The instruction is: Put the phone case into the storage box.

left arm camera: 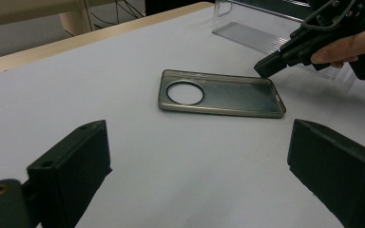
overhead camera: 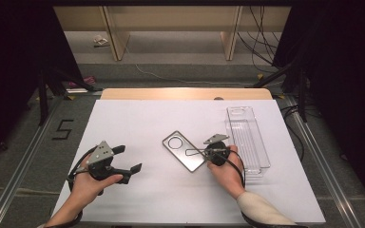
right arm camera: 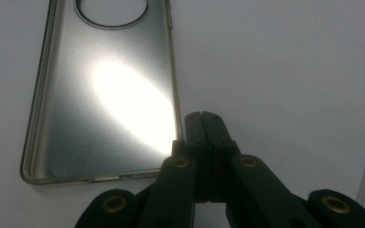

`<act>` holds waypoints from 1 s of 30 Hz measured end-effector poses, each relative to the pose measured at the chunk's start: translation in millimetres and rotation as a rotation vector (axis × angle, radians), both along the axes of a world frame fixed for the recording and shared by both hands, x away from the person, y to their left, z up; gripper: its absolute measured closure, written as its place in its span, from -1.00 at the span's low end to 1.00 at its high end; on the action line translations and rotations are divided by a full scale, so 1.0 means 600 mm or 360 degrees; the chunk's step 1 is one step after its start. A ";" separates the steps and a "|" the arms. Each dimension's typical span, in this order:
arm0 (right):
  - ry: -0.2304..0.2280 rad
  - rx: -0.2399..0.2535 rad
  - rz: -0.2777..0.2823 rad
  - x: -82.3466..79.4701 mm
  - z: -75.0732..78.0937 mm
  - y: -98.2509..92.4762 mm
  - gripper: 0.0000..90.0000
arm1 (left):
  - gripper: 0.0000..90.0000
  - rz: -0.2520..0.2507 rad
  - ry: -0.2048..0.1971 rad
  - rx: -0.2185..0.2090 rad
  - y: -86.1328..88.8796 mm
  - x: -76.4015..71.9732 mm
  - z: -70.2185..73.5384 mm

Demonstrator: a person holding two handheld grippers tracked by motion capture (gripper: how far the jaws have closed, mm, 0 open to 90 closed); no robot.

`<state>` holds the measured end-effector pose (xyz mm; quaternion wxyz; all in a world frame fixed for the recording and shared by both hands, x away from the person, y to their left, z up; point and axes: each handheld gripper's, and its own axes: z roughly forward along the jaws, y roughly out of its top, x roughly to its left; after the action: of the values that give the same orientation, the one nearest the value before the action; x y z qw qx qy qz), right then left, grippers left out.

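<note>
A clear grey phone case (overhead camera: 184, 150) with a round camera hole lies flat in the middle of the white table cover (overhead camera: 138, 118). My right gripper (overhead camera: 203, 154) is shut with nothing between its jaws. Its tip (right arm camera: 202, 116) stands right beside the case's long edge (right arm camera: 173, 95), near the end away from the hole; whether it touches I cannot tell. From the left gripper view the phone case (left arm camera: 221, 93) lies ahead, with the right gripper (left arm camera: 262, 71) at its far right corner. My left gripper (overhead camera: 128, 159) rests open at the left of the table, its jaws wide apart (left arm camera: 202, 175) and empty.
A long clear plastic tray (overhead camera: 247, 137) stands at the right of the table, just behind my right hand (overhead camera: 228, 166), and its ribbed floor (left arm camera: 256, 35) shows in the left gripper view. A bare wooden table edge (overhead camera: 185, 93) runs along the back.
</note>
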<state>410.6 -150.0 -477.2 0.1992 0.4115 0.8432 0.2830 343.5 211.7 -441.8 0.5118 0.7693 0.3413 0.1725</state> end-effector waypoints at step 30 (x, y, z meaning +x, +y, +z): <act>0.0081 -0.0012 0.0068 -0.015 -0.004 0.011 1.00 | -0.85 0.0011 0.0005 0.0002 0.001 0.001 -0.001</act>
<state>401.4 -143.6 -479.8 0.1730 0.3998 0.8576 0.2735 343.9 212.3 -442.3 0.5101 0.7687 0.3447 0.1732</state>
